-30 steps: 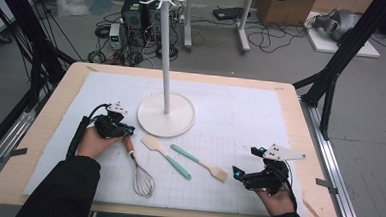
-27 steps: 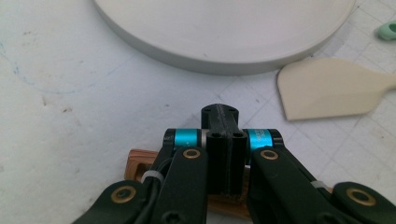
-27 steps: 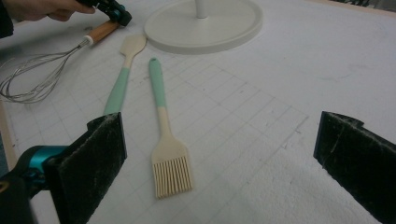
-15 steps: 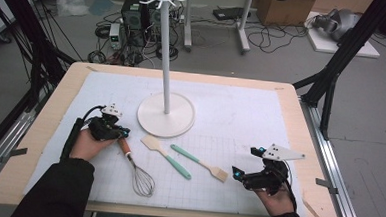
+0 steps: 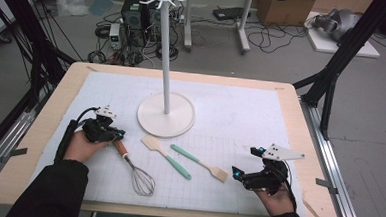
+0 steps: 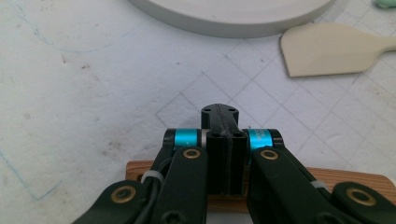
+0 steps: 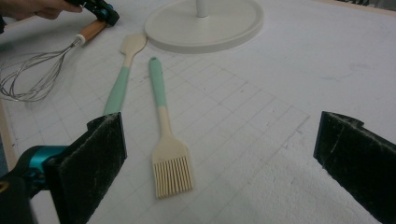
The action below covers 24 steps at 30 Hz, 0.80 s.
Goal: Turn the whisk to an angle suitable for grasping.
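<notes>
A wire whisk (image 5: 140, 178) with a wooden handle (image 5: 120, 149) lies at the near left of the white mat. My left gripper (image 5: 117, 133) rests low over the handle's end. In the left gripper view its jaws (image 6: 219, 112) are pressed together, with nothing between them, and the wooden handle (image 6: 355, 179) lies crosswise beneath them. My right gripper (image 5: 236, 175) stands open at the near right. Its wide jaws (image 7: 224, 123) face a mint-handled pastry brush (image 7: 170, 168) without touching it.
A mint-handled spatula (image 5: 166, 154) lies beside the brush (image 5: 198, 163) in the middle. Behind them stands a white rack on a round base (image 5: 165, 119) with a tall pole. The wooden table edge (image 5: 39, 130) frames the mat.
My left hand and gripper have shifted a little toward the near left, settling over the whisk handle's end. The right gripper and the utensils have not moved.
</notes>
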### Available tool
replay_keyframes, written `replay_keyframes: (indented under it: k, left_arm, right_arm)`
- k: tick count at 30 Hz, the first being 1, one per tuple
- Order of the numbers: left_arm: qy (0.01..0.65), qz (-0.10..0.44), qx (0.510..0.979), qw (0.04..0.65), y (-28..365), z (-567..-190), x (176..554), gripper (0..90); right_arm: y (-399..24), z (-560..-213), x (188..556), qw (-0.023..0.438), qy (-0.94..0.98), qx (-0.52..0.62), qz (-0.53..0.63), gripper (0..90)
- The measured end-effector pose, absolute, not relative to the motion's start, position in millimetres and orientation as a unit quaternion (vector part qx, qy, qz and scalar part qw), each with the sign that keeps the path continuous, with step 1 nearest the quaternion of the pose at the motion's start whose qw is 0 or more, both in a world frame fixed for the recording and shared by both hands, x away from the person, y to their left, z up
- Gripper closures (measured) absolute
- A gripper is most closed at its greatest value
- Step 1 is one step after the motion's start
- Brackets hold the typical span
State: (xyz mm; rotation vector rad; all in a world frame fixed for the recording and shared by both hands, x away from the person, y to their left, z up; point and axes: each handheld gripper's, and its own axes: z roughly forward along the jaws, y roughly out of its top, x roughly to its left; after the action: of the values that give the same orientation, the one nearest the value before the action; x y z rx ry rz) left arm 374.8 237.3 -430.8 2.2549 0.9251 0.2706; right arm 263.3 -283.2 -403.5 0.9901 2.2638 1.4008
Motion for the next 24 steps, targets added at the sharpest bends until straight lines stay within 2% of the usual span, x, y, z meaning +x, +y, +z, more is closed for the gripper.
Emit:
replay_keyframes:
  k: [24]
  left_arm:
    - [0.356,0.098,0.867,0.335,256.0,-431.2,360.1,89.5]
  right_arm:
    - [-280.8,-404.3,263.6,0.147,0.790,0.346,0.485,1.0]
